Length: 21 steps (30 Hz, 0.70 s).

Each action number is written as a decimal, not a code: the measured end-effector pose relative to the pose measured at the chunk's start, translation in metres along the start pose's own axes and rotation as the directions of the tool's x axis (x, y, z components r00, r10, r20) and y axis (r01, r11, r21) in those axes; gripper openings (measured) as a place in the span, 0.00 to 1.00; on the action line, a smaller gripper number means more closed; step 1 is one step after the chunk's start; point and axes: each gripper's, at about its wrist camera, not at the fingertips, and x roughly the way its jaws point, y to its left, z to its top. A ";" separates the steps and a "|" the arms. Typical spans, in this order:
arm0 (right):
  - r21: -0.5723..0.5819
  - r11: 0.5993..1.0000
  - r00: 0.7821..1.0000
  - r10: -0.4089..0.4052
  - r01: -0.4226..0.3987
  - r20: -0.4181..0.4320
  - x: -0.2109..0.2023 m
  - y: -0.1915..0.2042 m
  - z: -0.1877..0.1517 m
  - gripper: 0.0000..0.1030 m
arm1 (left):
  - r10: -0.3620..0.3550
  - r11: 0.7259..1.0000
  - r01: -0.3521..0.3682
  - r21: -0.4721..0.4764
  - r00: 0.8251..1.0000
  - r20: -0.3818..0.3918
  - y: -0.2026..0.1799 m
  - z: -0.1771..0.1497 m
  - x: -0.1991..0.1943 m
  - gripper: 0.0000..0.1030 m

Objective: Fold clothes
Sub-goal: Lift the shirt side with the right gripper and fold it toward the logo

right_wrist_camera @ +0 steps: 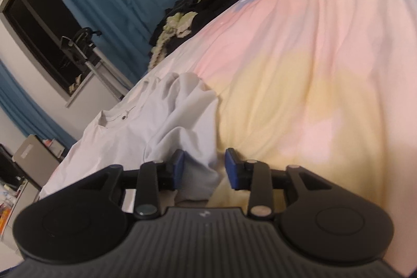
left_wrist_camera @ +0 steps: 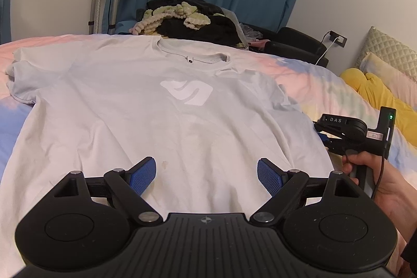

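A white T-shirt (left_wrist_camera: 161, 106) with a white chest logo lies spread face up on the bed, collar at the far end. My left gripper (left_wrist_camera: 206, 175) is open and empty, just above the shirt's near hem. My right gripper (right_wrist_camera: 204, 168) is open at the shirt's right edge, with a fold of the shirt (right_wrist_camera: 198, 173) between its blue pads but not pinched. The right gripper also shows in the left wrist view (left_wrist_camera: 346, 132), held in a hand by the shirt's right side.
The bed has a pastel pink, yellow and blue cover (right_wrist_camera: 312, 69). A pile of dark and cream clothes (left_wrist_camera: 187, 17) lies beyond the collar. A yellow cloth and pillows (left_wrist_camera: 378, 87) lie at the right. Blue curtains and a window are behind.
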 end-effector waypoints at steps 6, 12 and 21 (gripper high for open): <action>-0.127 0.992 0.999 -0.016 0.022 0.049 -0.012 0.028 0.002 0.05 | 0.016 1.000 -0.016 -0.016 1.000 0.019 0.003 0.002 -0.002 0.85; -0.469 0.883 0.990 0.077 -0.011 0.121 -0.024 0.105 -0.019 0.05 | 0.050 0.997 -0.045 -0.068 0.997 0.065 0.011 0.007 -0.010 0.85; -0.625 0.768 0.989 0.141 -0.139 -0.047 -0.003 0.140 -0.071 0.36 | 0.060 0.990 -0.050 -0.134 0.995 0.074 0.021 0.010 -0.015 0.85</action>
